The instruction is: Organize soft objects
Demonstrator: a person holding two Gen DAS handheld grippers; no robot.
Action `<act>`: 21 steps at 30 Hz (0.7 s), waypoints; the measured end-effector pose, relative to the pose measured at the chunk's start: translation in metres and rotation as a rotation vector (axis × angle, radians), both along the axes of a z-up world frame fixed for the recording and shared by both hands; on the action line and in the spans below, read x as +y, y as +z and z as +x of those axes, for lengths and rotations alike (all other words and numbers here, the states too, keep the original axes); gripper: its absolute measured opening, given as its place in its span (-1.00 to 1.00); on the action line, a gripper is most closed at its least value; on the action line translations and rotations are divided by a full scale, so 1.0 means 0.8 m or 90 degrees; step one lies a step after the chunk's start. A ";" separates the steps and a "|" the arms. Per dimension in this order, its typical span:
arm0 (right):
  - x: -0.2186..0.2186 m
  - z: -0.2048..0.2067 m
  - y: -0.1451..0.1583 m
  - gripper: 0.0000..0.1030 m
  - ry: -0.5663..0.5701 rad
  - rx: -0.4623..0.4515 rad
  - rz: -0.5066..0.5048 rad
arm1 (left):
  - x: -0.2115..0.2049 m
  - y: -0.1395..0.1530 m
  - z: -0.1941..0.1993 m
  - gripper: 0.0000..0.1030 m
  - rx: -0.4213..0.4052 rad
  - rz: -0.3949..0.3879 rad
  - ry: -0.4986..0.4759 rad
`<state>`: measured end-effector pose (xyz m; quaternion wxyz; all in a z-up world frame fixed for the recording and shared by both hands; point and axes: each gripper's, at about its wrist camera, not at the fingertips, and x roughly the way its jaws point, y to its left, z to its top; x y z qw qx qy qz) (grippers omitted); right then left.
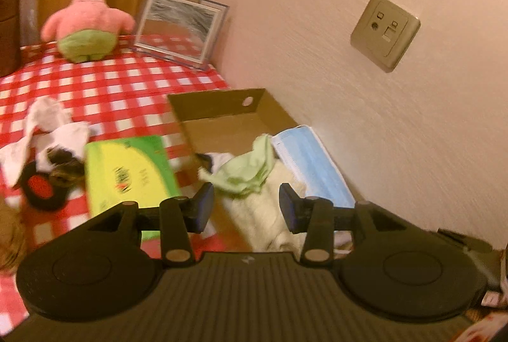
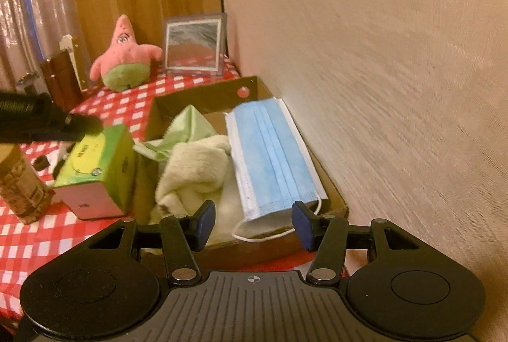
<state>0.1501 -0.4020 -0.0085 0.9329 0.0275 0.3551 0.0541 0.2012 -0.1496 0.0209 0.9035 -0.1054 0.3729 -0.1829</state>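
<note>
A cardboard box (image 1: 219, 107) (image 2: 203, 94) stands by the wall on the red checked cloth. In it lie a light green cloth (image 1: 246, 170) (image 2: 187, 126), a cream towel (image 1: 260, 215) (image 2: 197, 167) and a blue face mask (image 1: 312, 161) (image 2: 270, 151). My left gripper (image 1: 246, 208) is open and empty just above the box's contents. My right gripper (image 2: 252, 223) is open and empty at the box's near edge. White socks (image 1: 47, 132) lie on the cloth to the left. A pink star plush (image 1: 87, 21) (image 2: 125, 59) sits at the back.
A green tissue box (image 1: 127, 170) (image 2: 95, 164) stands left of the cardboard box. A black ring with a red centre (image 1: 39, 186) lies beside the socks. A framed picture (image 1: 181, 27) (image 2: 193, 45) leans at the back. The wall (image 2: 397, 88) runs along the right. A patterned can (image 2: 19, 183) stands at left.
</note>
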 end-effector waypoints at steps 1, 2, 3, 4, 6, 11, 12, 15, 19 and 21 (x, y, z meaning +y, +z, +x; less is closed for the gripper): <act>0.003 -0.004 0.004 0.04 0.003 -0.004 0.001 | 0.006 0.002 -0.007 -0.21 -0.001 0.000 0.007; 0.005 -0.006 0.008 0.04 0.005 -0.008 0.003 | 0.013 0.004 -0.016 -0.21 -0.001 0.000 0.017; 0.008 -0.009 0.012 0.04 0.008 -0.011 0.006 | 0.019 0.006 -0.024 -0.21 -0.002 0.001 0.025; 0.011 -0.013 0.016 0.04 0.009 -0.015 0.008 | 0.025 0.008 -0.032 -0.21 -0.004 0.003 0.031; 0.020 -0.019 0.023 0.04 0.015 -0.020 0.012 | 0.035 0.013 -0.047 -0.21 -0.011 0.014 0.044; 0.042 -0.034 0.041 0.04 0.039 -0.034 0.019 | 0.063 0.024 -0.077 -0.19 -0.015 0.036 0.076; 0.047 -0.036 0.045 0.04 0.044 -0.036 0.020 | 0.069 0.026 -0.084 -0.17 -0.016 0.041 0.082; 0.058 -0.041 0.053 0.05 0.055 -0.040 0.027 | 0.084 0.030 -0.100 -0.11 -0.014 0.055 0.094; 0.075 -0.047 0.063 0.05 0.068 -0.043 0.035 | 0.106 0.034 -0.121 -0.04 -0.013 0.058 0.116; 0.082 -0.051 0.066 0.05 0.074 -0.045 0.036 | 0.117 0.036 -0.132 0.03 -0.015 0.063 0.128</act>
